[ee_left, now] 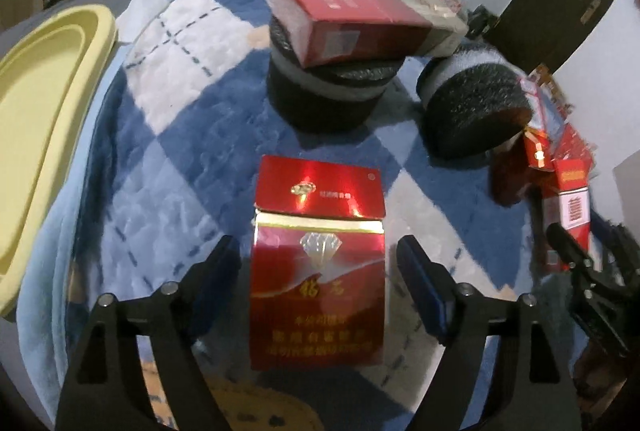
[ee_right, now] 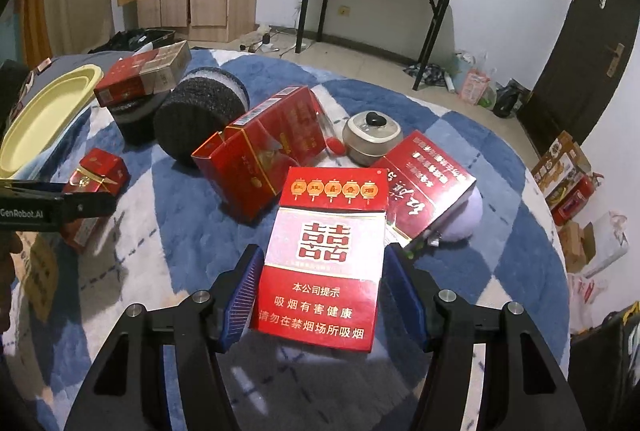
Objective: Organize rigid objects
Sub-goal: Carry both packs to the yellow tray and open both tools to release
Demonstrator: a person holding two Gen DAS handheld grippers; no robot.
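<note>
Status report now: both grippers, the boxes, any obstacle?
Left gripper open, fingers clear of diamond cigarette box. Right gripper shut on double-happiness cigarette box. Ahead: foam rolls, loose red boxes.

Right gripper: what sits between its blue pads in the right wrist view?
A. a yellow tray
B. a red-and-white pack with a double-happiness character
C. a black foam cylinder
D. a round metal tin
B: the right gripper has its pads against both sides of the red-and-white pack, which is lifted clear of the blue checked blanket.
</note>
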